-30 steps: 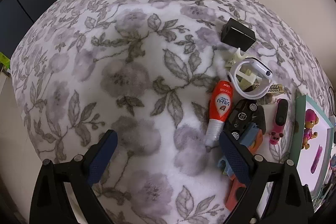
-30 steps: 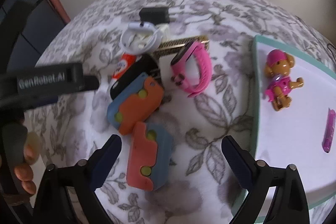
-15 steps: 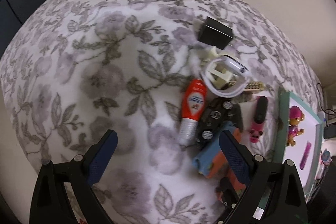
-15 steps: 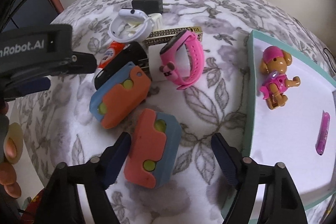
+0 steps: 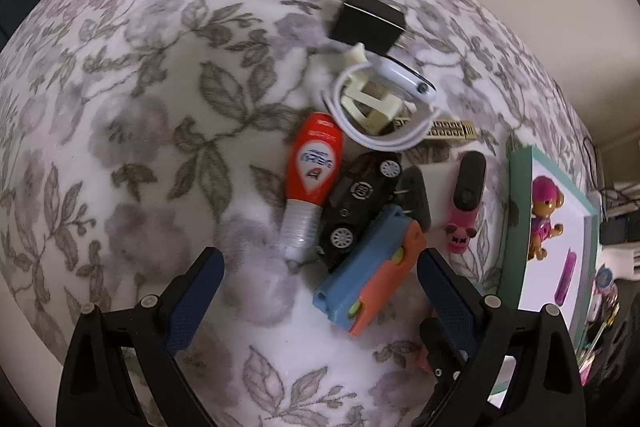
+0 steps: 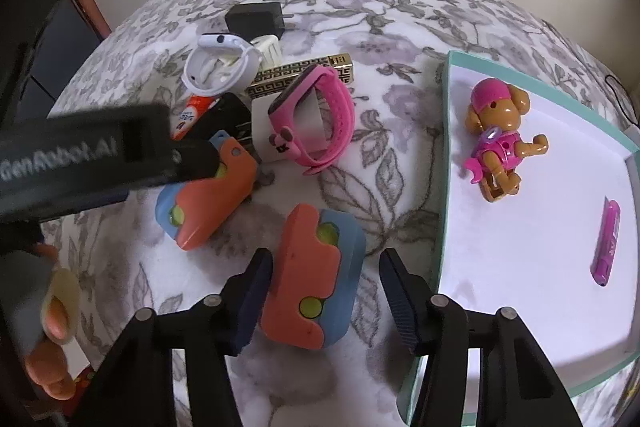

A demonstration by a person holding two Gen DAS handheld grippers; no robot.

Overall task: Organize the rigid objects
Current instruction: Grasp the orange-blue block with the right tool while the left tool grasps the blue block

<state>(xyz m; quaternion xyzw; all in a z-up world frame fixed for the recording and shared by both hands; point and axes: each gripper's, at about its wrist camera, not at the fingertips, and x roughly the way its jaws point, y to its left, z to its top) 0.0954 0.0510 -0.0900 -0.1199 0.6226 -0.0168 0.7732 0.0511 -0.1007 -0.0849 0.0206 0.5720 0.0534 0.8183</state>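
Floral cloth in grey and mauve covers the tabletop (image 6: pixel 400 27), and a teal-rimmed tray (image 6: pixel 446 163) is taken as the landmark. Left of the tray, nearest the camera, the right tool (image 6: pixel 320 303) is seen parted around one of two orange-and-blue cases (image 6: pixel 312 275); its left pad seems to touch the case, its right pad stands apart from it. The second case (image 5: pixel 372 275) lies farther left, between the spread, released fingers of the left tool (image 5: pixel 318 291), nothing being grasped. Beyond it, one red bottle (image 5: pixel 316 167), one black toy car (image 5: pixel 356 203) and one pink watch (image 6: pixel 316 115) are seen. Farther still, one white watch (image 6: pixel 220 67), one gold patterned bar (image 6: pixel 304 73) and one black charger (image 6: pixel 252 19) are found. Inside the tray, one puppy figure (image 6: pixel 500 143) and one purple stick (image 6: pixel 608 243) are counted.
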